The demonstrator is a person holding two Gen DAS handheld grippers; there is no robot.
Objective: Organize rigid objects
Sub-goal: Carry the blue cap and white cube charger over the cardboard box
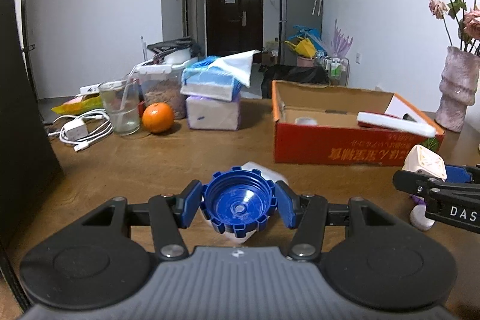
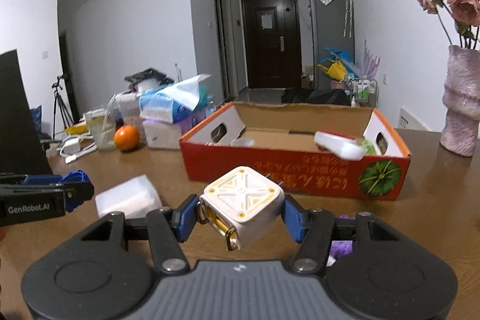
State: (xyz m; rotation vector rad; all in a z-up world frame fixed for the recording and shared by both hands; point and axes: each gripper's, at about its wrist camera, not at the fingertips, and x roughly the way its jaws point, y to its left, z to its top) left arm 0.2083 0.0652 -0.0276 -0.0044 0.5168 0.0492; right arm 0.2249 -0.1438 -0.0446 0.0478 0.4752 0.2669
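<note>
My left gripper point(image 1: 238, 203) is shut on a blue ridged bottle cap point(image 1: 239, 201), held above the brown table point(image 1: 180, 158) over a white plastic box point(image 1: 264, 170). My right gripper point(image 2: 241, 213) is shut on a white cube with yellow trim point(image 2: 241, 204), held in front of the red cardboard box point(image 2: 270, 173). The red box point(image 1: 345, 146) stands open and holds a white and red case point(image 1: 393, 123) and a small roll point(image 1: 305, 121). The right gripper with the cube point(image 1: 424, 162) shows at the right of the left wrist view. The left gripper with the cap point(image 2: 73, 185) shows at the left of the right wrist view.
An orange point(image 1: 158, 117), a glass with a straw point(image 1: 120, 110), a white charger and cables point(image 1: 81, 131), and stacked tissue packs point(image 1: 213, 101) stand at the back left. A pink vase with flowers point(image 1: 456, 92) stands at the right. A purple and white object point(image 1: 420, 215) lies under the right gripper. A dark panel point(image 1: 21, 110) stands at the left.
</note>
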